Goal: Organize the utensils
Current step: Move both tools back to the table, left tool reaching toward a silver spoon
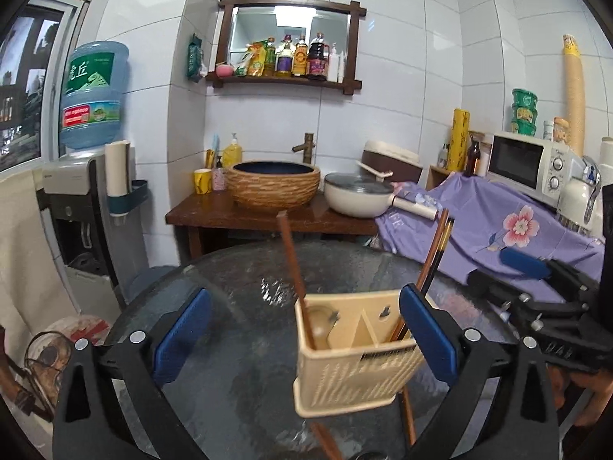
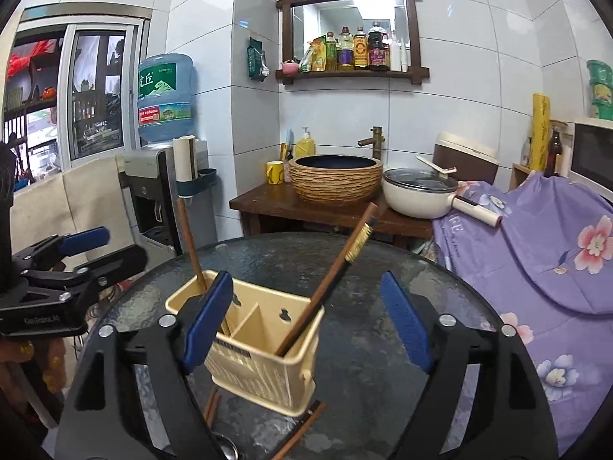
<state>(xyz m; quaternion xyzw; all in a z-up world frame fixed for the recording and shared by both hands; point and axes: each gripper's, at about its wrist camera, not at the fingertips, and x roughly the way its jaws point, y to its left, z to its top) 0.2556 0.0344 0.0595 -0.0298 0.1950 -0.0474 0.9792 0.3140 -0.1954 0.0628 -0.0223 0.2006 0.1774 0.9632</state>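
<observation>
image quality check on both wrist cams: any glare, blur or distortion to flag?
Left wrist: strong fisheye bending of the wall tiles, dark corners; ceiling light glares in the mirror; bright patches on the glass table; the holder is sharp, with slight softness at the frame edges. Right wrist: same fisheye bending; glare in the mirror; window bright; holder and chopsticks in focus.

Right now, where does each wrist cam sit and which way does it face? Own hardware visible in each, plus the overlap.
Left wrist: on the left gripper, facing the sink wall over the glass table; own open fingers, the right gripper at frame right.
Right wrist: on the right gripper, same heading; own open fingers, the left gripper at frame left.
Shared: beige utensil holder with chopsticks, basin, pot, mirror shelf.
</observation>
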